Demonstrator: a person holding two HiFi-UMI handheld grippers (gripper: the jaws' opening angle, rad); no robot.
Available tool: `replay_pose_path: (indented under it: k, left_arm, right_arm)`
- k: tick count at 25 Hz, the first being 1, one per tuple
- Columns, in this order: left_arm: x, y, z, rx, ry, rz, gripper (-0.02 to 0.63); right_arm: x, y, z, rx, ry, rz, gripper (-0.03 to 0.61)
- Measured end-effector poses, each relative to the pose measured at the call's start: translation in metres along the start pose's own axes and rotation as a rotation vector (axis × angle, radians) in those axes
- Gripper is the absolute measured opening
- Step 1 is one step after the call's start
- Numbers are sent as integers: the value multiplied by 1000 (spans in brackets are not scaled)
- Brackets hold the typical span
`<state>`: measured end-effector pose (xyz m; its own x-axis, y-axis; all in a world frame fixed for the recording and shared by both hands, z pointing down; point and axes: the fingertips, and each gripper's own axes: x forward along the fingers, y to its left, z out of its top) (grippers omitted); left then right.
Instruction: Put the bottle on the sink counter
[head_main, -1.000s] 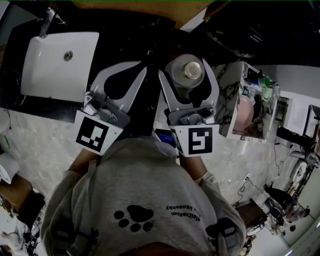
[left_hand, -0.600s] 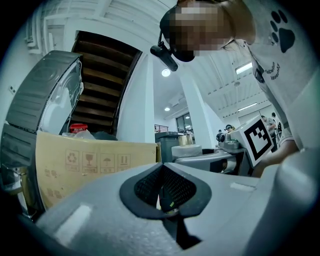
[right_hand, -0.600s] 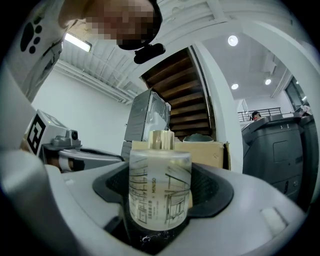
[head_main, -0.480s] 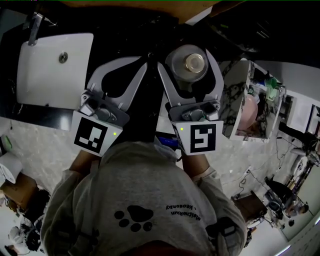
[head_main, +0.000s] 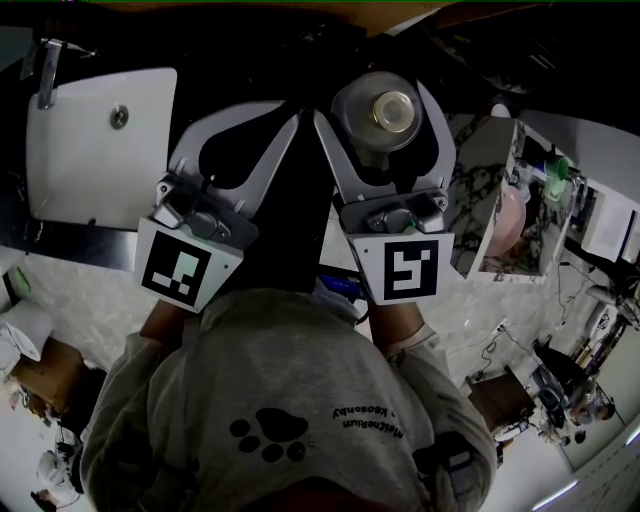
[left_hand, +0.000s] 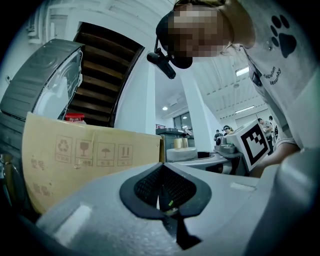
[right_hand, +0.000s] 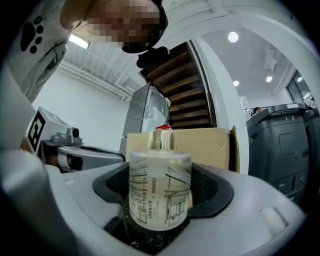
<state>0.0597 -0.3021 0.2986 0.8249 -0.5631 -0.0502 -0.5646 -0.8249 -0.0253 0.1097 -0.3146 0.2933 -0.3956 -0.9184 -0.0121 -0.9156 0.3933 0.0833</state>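
Note:
A frosted round bottle (head_main: 391, 112) with a gold cap stands upright between the jaws of my right gripper (head_main: 378, 98), which is shut on its body. In the right gripper view the bottle (right_hand: 159, 192) fills the middle, printed with line drawings, inside my right gripper (right_hand: 161, 170). My left gripper (head_main: 290, 112) is beside it on the left, its tips together and nothing in it; in its own view my left gripper (left_hand: 162, 167) shows the jaws meeting. The white sink basin (head_main: 90, 150) lies at the far left, set in a dark counter (head_main: 70, 238). Both grippers hang over dark surface to the basin's right.
A faucet (head_main: 45, 70) stands at the basin's upper left. A marble-patterned open cabinet (head_main: 478, 195) with a pink item (head_main: 505, 225) sits at the right. A cardboard box (left_hand: 90, 160) stands ahead of both grippers. Pale marble floor lies below the counter.
Both grippers have moved forward, up the picture, the right one carrying the bottle. The sink has drifted left in the head view and the cabinet has moved right.

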Motion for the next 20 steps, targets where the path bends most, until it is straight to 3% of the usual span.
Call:
replay_pose_path:
  k: [20]
  left_arm:
    - [31, 39, -41, -37, 40, 32, 3]
  right_arm:
    - [56, -18, -46, 8, 28, 35, 337]
